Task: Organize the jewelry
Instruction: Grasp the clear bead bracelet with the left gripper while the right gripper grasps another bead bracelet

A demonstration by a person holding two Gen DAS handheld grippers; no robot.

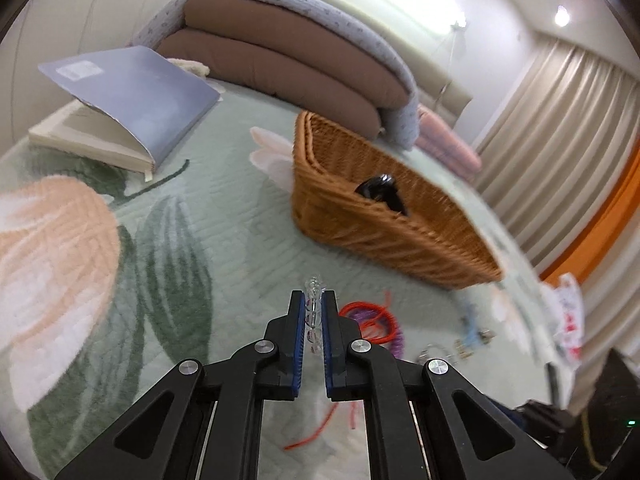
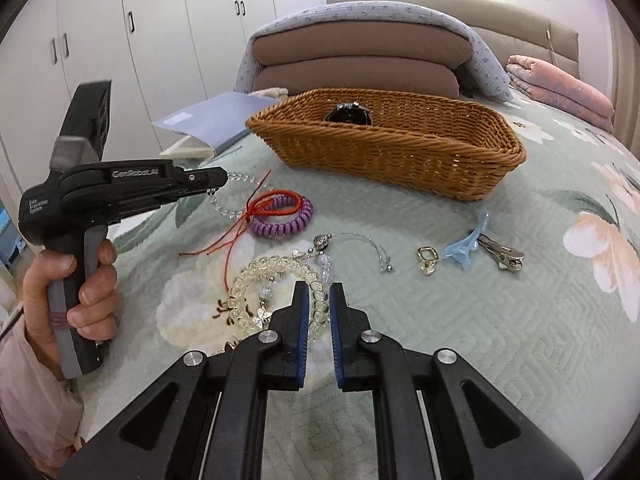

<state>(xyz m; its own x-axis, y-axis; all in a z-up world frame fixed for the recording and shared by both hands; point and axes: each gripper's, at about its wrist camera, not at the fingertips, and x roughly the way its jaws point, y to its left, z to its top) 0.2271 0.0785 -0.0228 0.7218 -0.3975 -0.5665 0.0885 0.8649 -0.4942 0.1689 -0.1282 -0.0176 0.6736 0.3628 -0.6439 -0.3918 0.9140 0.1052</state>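
My left gripper (image 1: 313, 299) is shut on a clear bead bracelet (image 1: 313, 283), lifted a little off the bed cover. In the right wrist view the same gripper (image 2: 225, 176), held by a hand, has the clear bracelet (image 2: 226, 211) dangling from its tips. My right gripper (image 2: 319, 300) is shut on a pale yellow bead bracelet (image 2: 272, 266) whose loop lies on the cover. A wicker basket (image 2: 360, 128) stands behind with a black watch (image 2: 351, 114) inside. The basket (image 1: 400, 240) and the watch (image 1: 380, 192) are also in the left wrist view.
On the cover lie a red cord bracelet (image 2: 280, 202), a purple coil hair tie (image 2: 284, 224), a silver chain (image 2: 368, 244), a small metal charm (image 2: 428, 260), a blue claw clip (image 2: 466, 248) and a silver clip (image 2: 502, 254). An open book (image 1: 120, 108) and folded quilts (image 2: 352, 56) lie behind.
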